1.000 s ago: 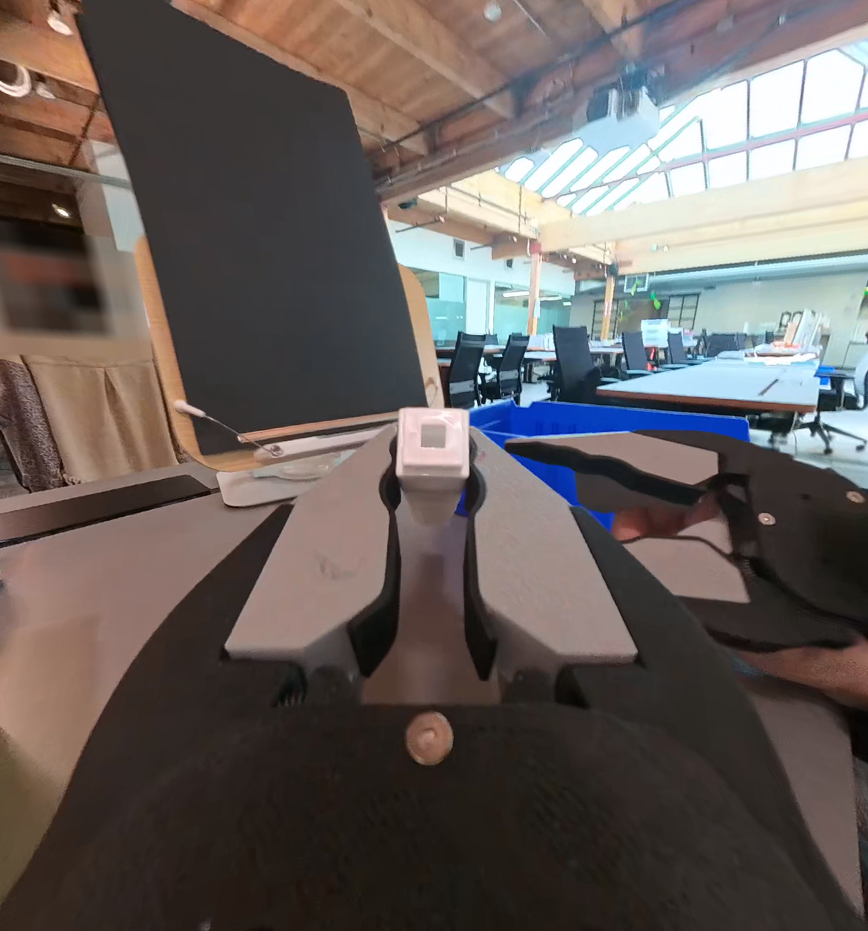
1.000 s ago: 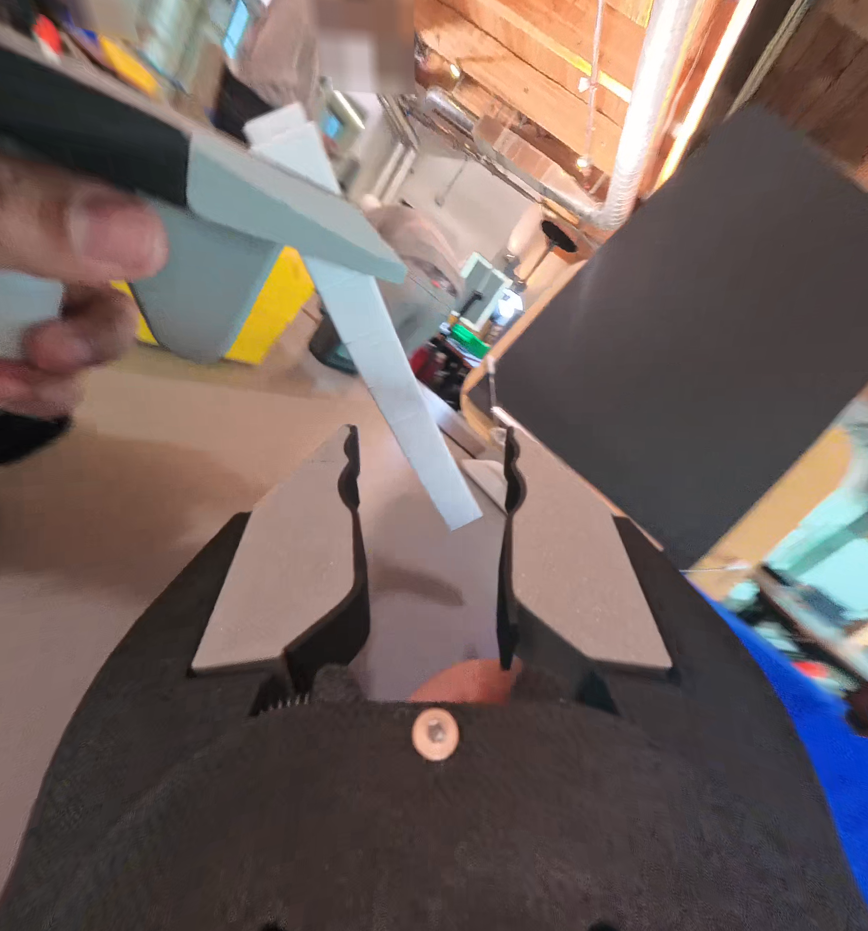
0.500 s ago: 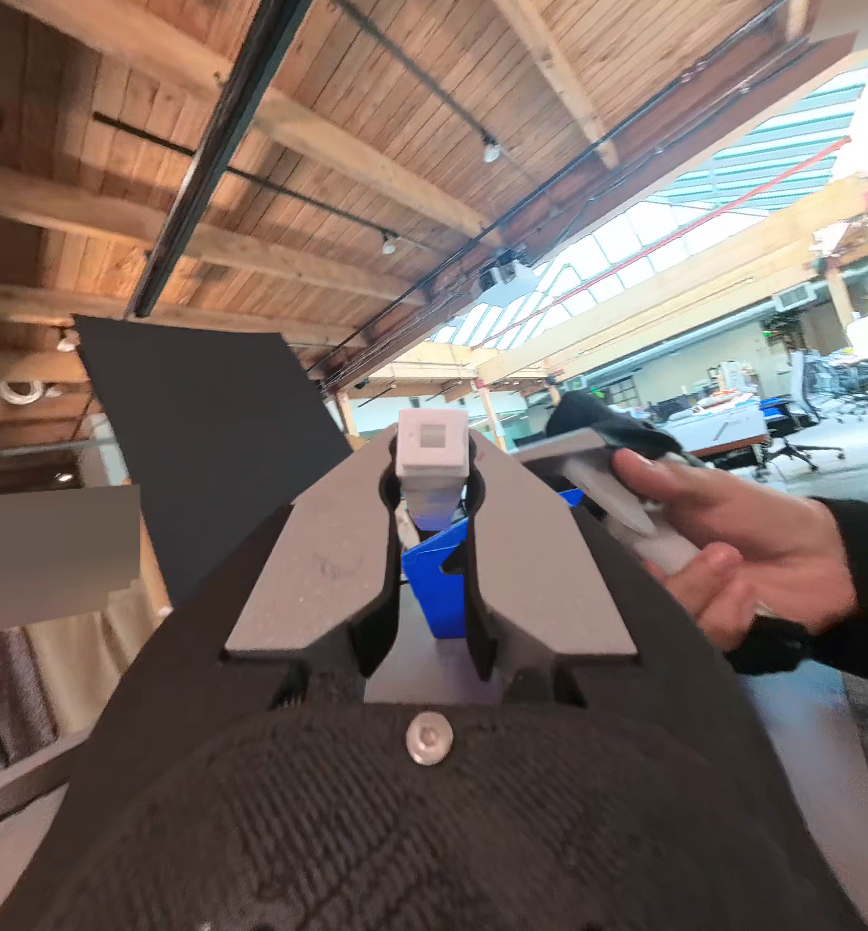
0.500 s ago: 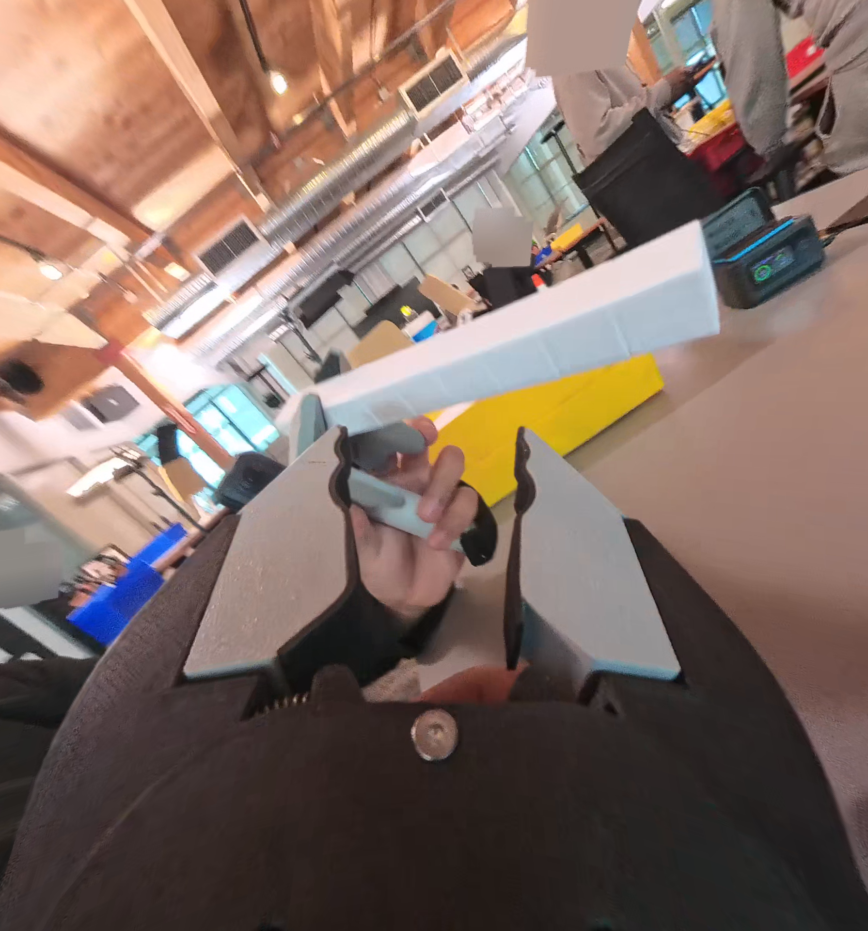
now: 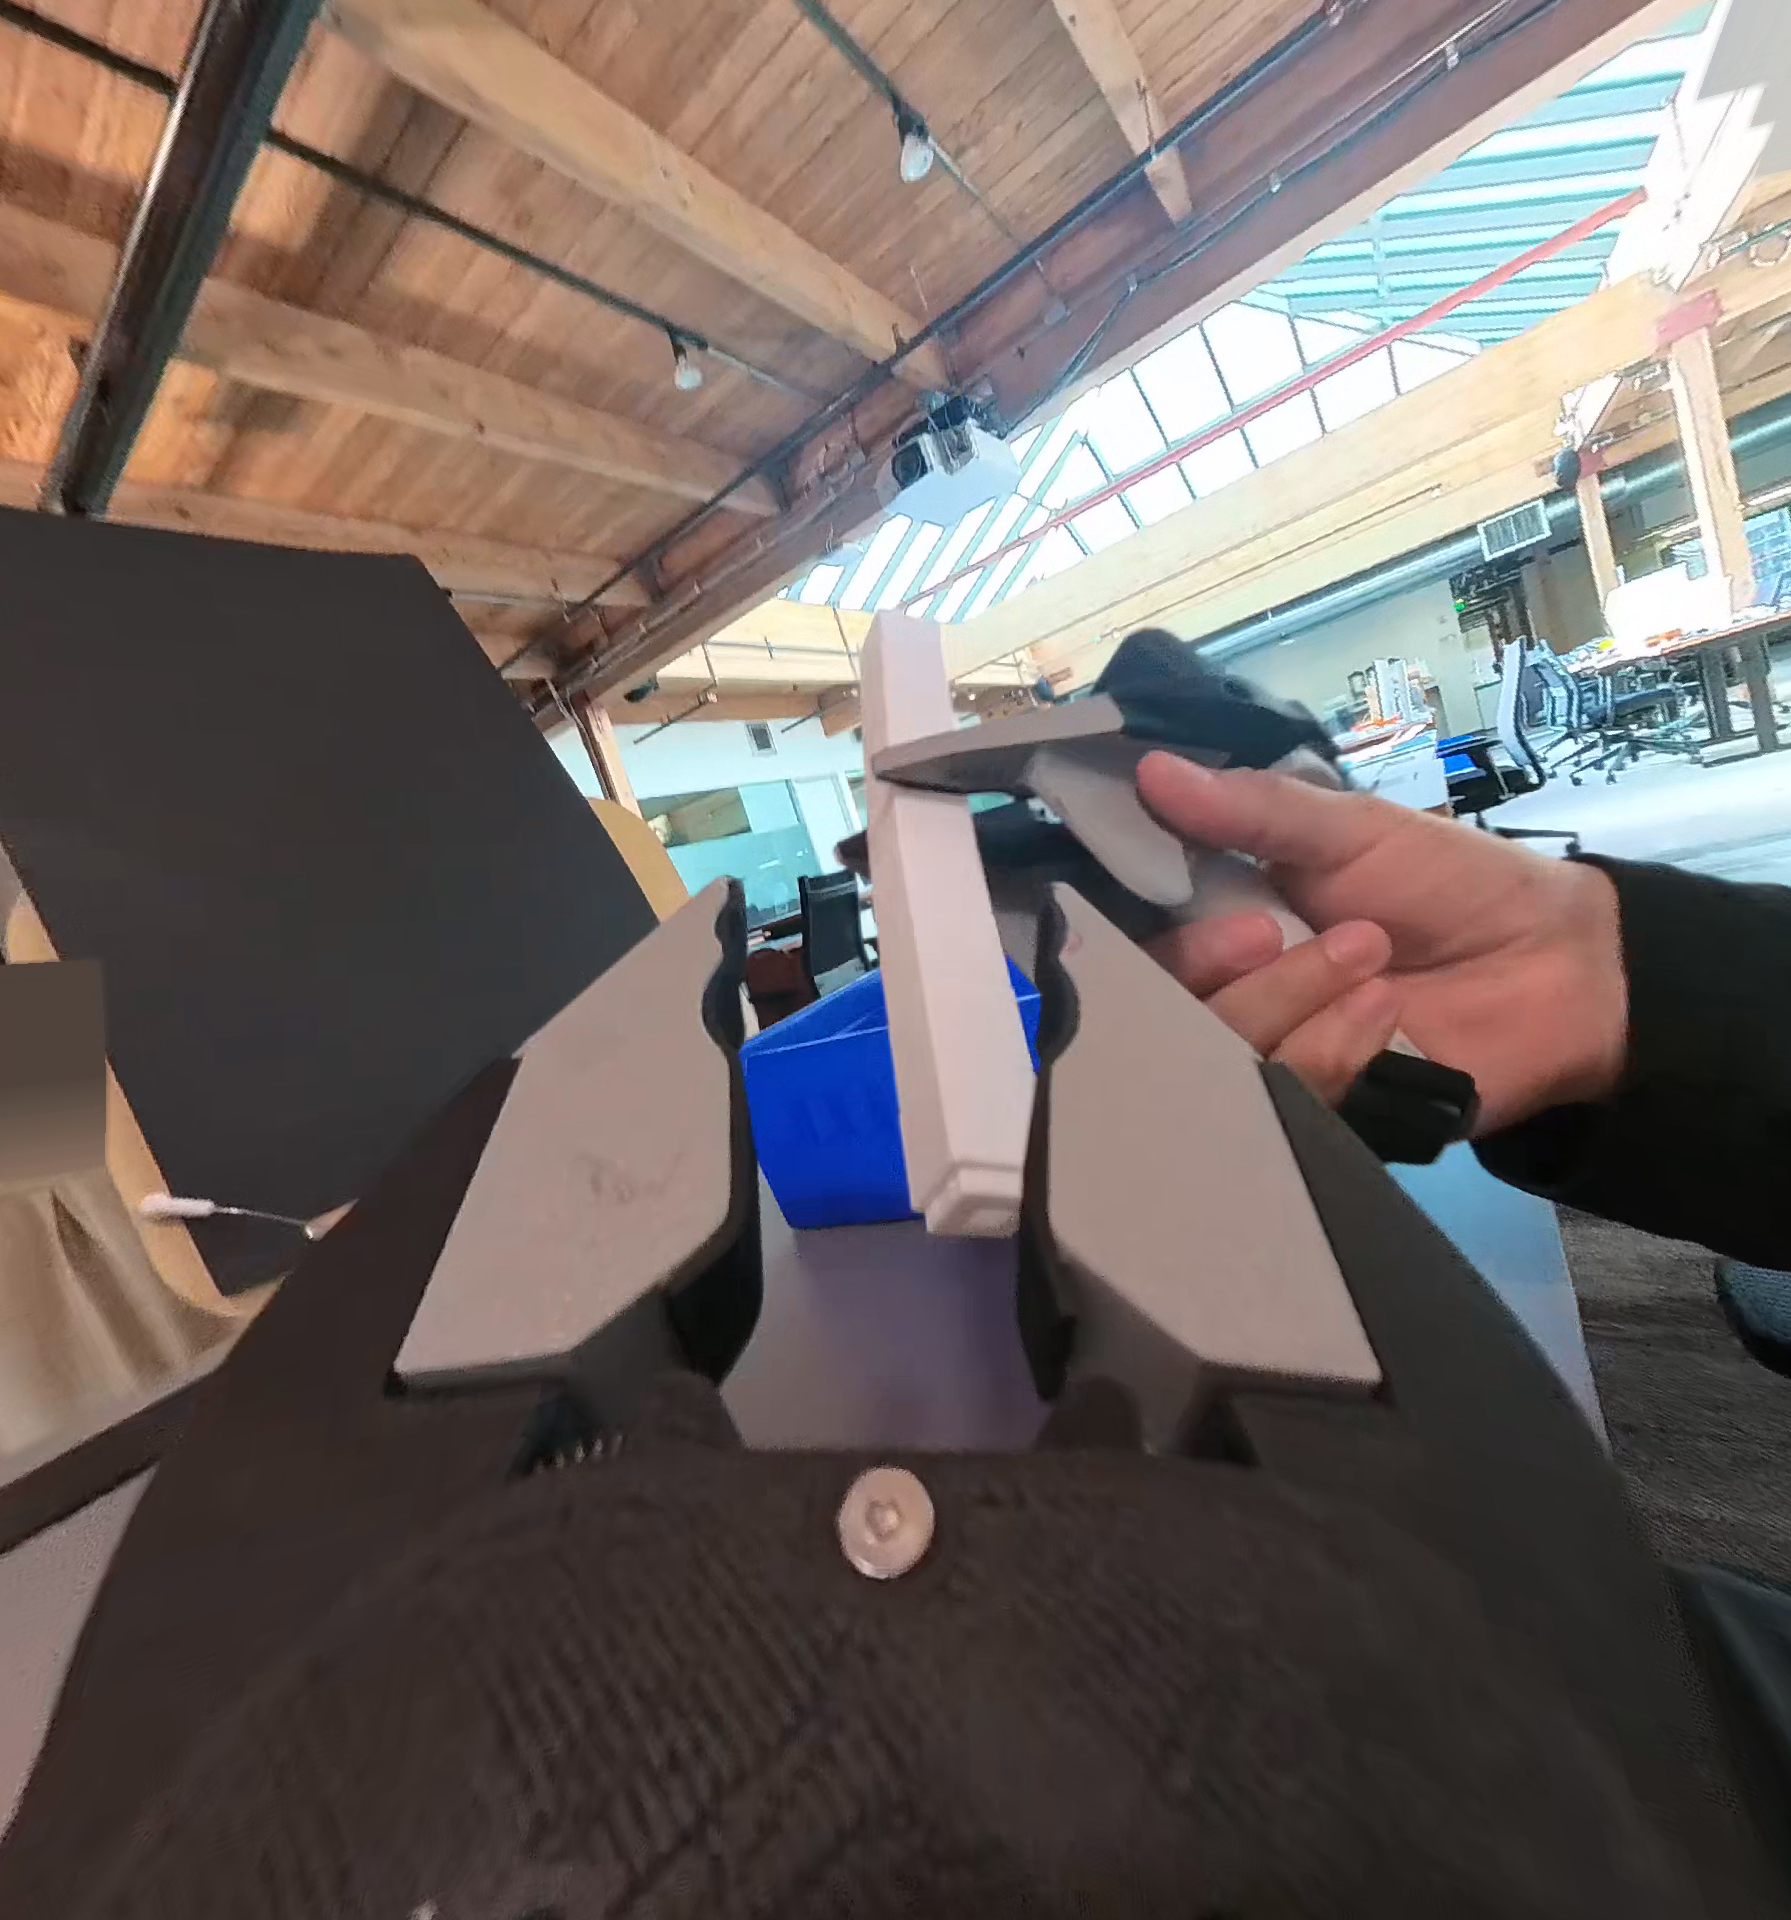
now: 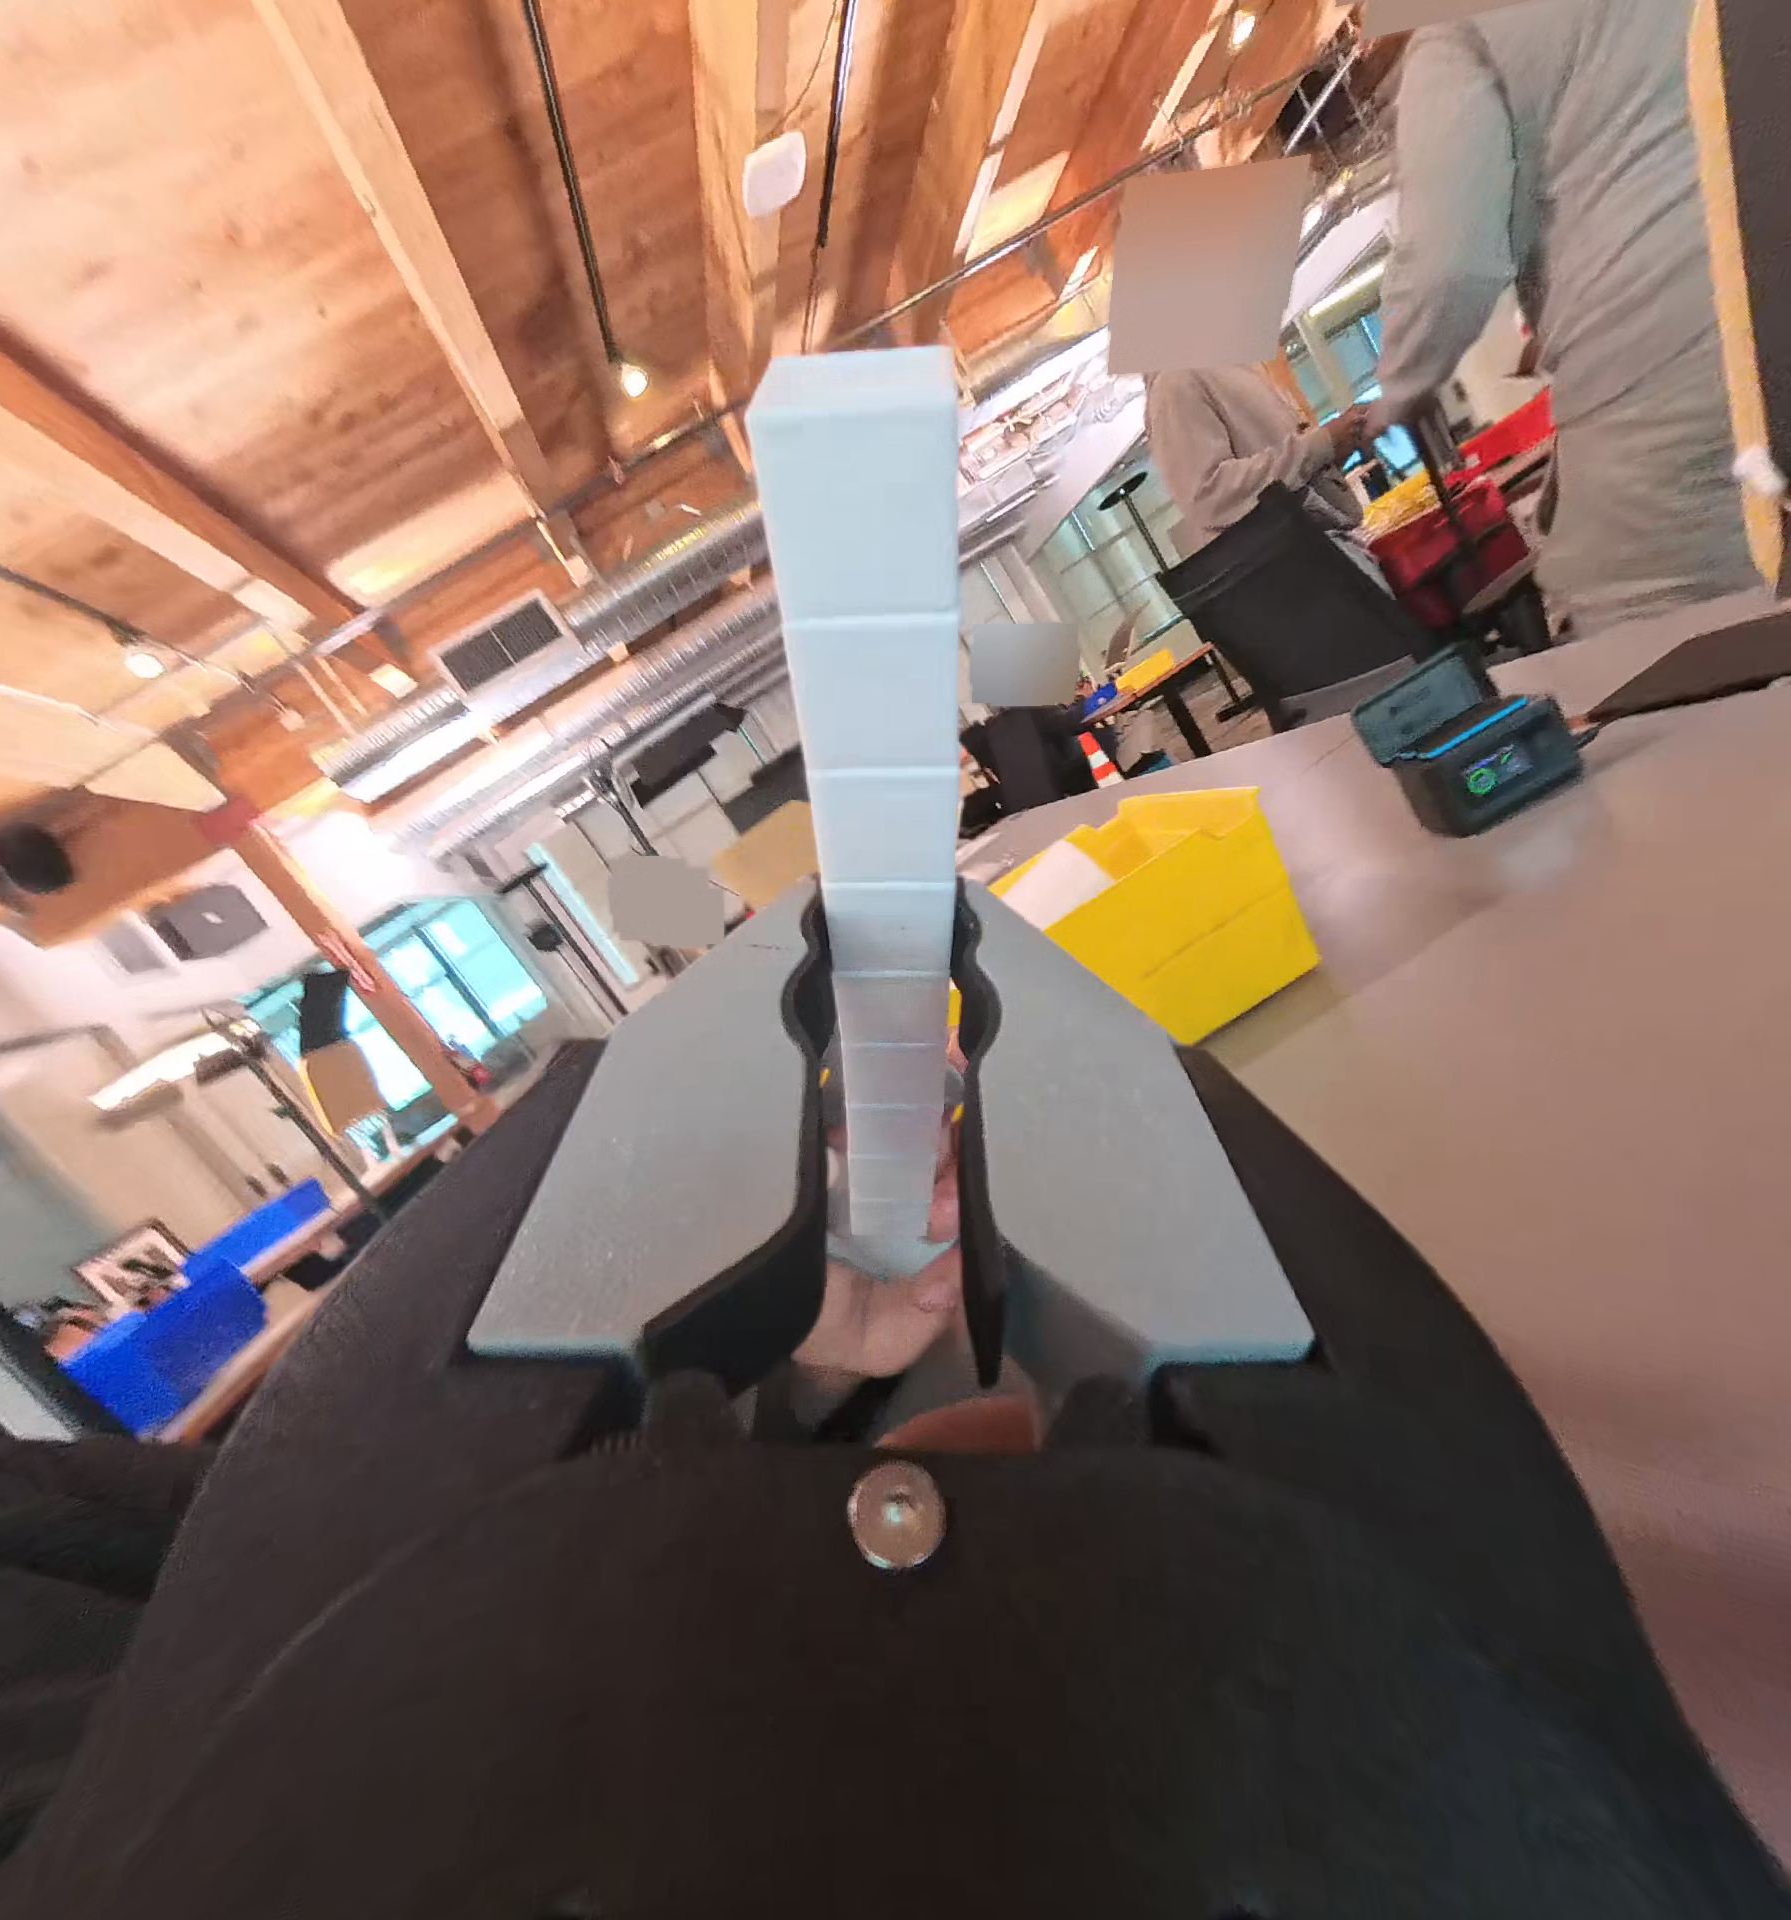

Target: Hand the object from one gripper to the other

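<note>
A long white segmented bar [image 6: 860,623] stands upright in my right gripper [image 6: 891,914], which is shut on its lower part. In the left wrist view the same bar [image 5: 932,935] hangs between the fingers of my left gripper [image 5: 889,914], which is open. The bar's lower end lies close beside the right-hand finger [image 5: 1161,1195]. The right gripper [image 5: 883,800] comes in from the right in that view, held by a hand [image 5: 1390,935], and clamps the bar near its upper part.
A blue bin [image 5: 829,1112] stands on the grey table behind the left fingers. A black board [image 5: 247,831] leans at the left. A yellow bin [image 6: 1182,914] and a dark device with a screen [image 6: 1462,769] sit on the table [image 6: 1597,1039]. People [image 6: 1545,312] stand beyond. Left tips to right tips: about 4 cm.
My left gripper was shut on the bar's end and has opened. My right gripper was open beside the bar and has shut on it. Both views have tilted up.
</note>
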Tool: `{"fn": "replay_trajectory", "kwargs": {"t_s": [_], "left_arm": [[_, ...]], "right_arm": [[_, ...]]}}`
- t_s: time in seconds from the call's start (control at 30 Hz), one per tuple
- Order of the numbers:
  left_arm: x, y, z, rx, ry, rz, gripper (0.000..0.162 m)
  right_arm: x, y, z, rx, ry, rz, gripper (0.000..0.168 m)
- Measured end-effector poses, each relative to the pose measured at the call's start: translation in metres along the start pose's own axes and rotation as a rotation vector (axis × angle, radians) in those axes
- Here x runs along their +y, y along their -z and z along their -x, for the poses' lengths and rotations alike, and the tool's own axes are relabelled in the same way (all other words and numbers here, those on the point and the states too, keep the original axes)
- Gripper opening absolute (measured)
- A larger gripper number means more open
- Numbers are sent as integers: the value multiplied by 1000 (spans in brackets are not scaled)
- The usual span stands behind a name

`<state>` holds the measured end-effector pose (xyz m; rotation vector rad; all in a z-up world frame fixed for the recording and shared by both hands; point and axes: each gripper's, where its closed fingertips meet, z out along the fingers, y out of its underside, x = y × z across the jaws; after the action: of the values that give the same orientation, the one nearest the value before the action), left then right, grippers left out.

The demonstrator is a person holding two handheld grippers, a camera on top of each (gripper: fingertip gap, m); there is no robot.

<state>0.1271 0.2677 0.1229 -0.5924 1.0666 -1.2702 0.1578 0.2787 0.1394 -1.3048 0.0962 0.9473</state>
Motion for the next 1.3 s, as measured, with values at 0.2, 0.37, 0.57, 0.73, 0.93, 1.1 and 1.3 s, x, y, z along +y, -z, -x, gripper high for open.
{"fn": "replay_trajectory", "kwargs": {"t_s": [0.2, 0.37, 0.57, 0.73, 0.93, 1.1, 1.3], "left_arm": [[15, -3, -15, 120, 161, 73, 53], [21, -3, -33, 211, 159, 116, 42], [21, -2, -43, 268, 111, 125, 29], [10, -2, -21, 88, -168, 57, 26], [14, -3, -11, -83, -558, 104, 25], [13, -4, -11, -133, -677, 110, 20], [18, -3, 7, -228, -794, 178, 20]], "right_arm": [[6, 0, 20, -16, 305, 113, 19], [33, -3, 31, -36, 572, 273, 19], [47, -3, 44, -73, 634, 327, 19], [34, 6, 55, -60, 554, 334, 36], [34, 23, 77, -173, 554, 380, 51], [35, 37, 87, -216, 639, 404, 49], [26, 65, 113, -391, 486, 417, 73]]}}
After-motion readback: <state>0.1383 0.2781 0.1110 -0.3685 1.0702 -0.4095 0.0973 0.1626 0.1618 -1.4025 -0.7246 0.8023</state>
